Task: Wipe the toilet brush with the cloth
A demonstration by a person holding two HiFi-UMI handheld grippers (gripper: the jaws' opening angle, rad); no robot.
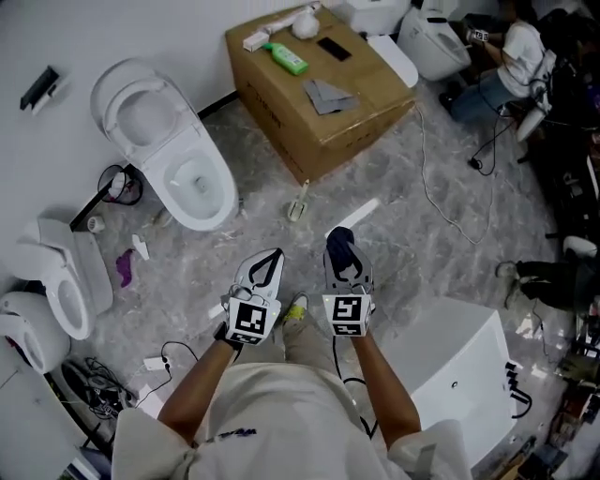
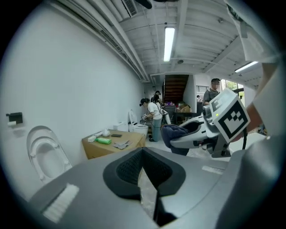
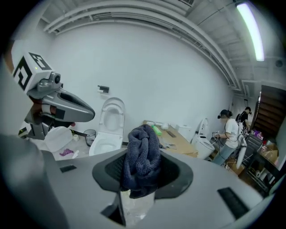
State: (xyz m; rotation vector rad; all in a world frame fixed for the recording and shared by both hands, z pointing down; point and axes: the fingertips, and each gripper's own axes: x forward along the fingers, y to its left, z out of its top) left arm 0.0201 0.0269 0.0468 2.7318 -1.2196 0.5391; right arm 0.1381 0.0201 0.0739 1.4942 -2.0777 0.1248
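Grey marbled floor (image 1: 450,272) with toilets at the left and a cardboard box (image 1: 309,122) at the far side. The right gripper (image 1: 340,251) is clenched on a dark blue cloth (image 3: 142,147), so that part is ready. The left gripper (image 1: 273,255) is closed on nothing. Wiping has not begun. A white long-handled thing (image 1: 298,21) on the box may be the toilet brush, though I cannot be sure.

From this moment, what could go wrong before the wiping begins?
The cloth sits as a bunched wad in the right tool; it could slip out when rubbed.
The left tool is shut and empty, so it must open before taking anything.
A white cable lies loose on the floor ahead; a foot might catch it.
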